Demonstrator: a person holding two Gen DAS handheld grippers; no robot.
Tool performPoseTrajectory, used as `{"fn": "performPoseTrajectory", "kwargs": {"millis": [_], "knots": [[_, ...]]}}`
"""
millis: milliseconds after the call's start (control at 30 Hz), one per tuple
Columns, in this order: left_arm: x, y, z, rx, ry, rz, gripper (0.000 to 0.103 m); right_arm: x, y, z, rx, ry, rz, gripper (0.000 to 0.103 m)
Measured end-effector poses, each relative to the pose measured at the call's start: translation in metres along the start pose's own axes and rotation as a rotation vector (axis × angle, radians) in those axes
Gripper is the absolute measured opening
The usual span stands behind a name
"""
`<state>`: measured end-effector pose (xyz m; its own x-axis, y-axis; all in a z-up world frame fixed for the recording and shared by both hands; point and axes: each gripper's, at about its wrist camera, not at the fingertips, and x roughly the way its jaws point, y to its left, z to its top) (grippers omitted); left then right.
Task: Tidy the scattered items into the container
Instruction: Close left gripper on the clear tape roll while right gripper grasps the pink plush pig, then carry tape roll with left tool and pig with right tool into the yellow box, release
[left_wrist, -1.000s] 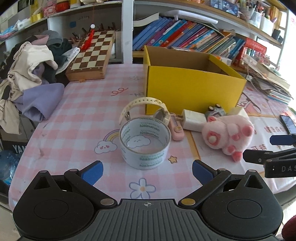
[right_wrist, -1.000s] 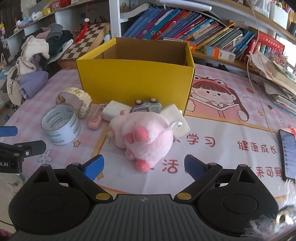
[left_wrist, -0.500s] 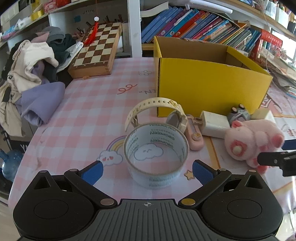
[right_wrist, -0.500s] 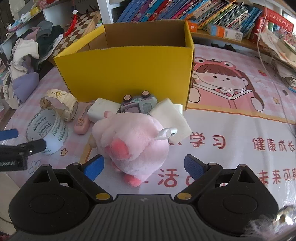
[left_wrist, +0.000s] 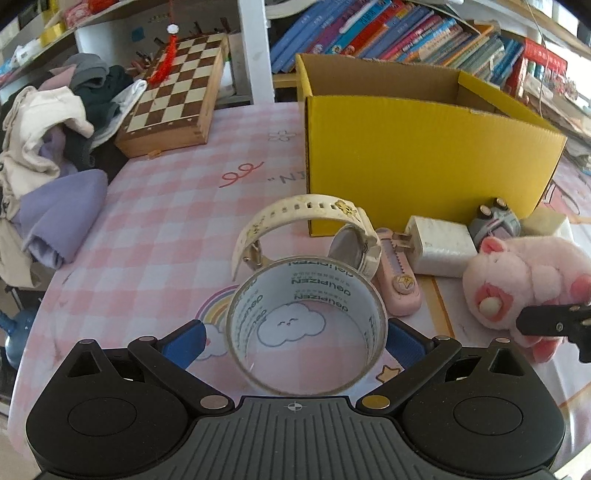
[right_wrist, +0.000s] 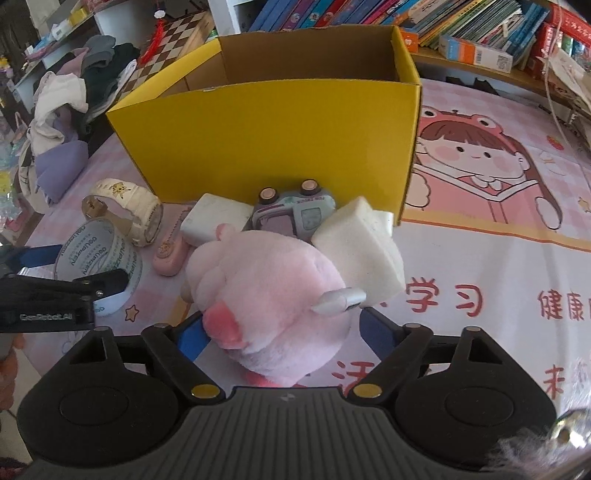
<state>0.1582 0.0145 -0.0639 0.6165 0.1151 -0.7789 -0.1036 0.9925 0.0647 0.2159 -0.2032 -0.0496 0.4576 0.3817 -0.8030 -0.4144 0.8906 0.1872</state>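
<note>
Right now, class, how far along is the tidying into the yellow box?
Done: nothing; the yellow box looks empty as far as visible. In hand: left hand-held gripper straddles the tape roll, right hand-held gripper straddles the pink plush, neither lifted. Left: watch, charger, toy car.

Both grippers have moved forward over the last second: the left gripper (left_wrist: 291, 338) now has its open jaws around the clear printed tape roll (left_wrist: 306, 321), the right gripper (right_wrist: 282, 330) around the pink plush pig (right_wrist: 266, 295).
</note>
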Motion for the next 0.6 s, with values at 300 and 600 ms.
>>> {"fn": "performPoseTrajectory", "kwargs": {"millis": [300, 600], "knots": [[0.005, -0.001, -0.001, 0.041, 0.010, -0.055, 0.085, -0.001, 0.007, 0.002, -0.040, 0.007, 0.022, 0.063], [-0.023, 0.014, 0.002, -0.002, -0.024, -0.116, 0.085, -0.027, 0.021, 0.001, -0.118, -0.011, 0.076, 0.061]]}}
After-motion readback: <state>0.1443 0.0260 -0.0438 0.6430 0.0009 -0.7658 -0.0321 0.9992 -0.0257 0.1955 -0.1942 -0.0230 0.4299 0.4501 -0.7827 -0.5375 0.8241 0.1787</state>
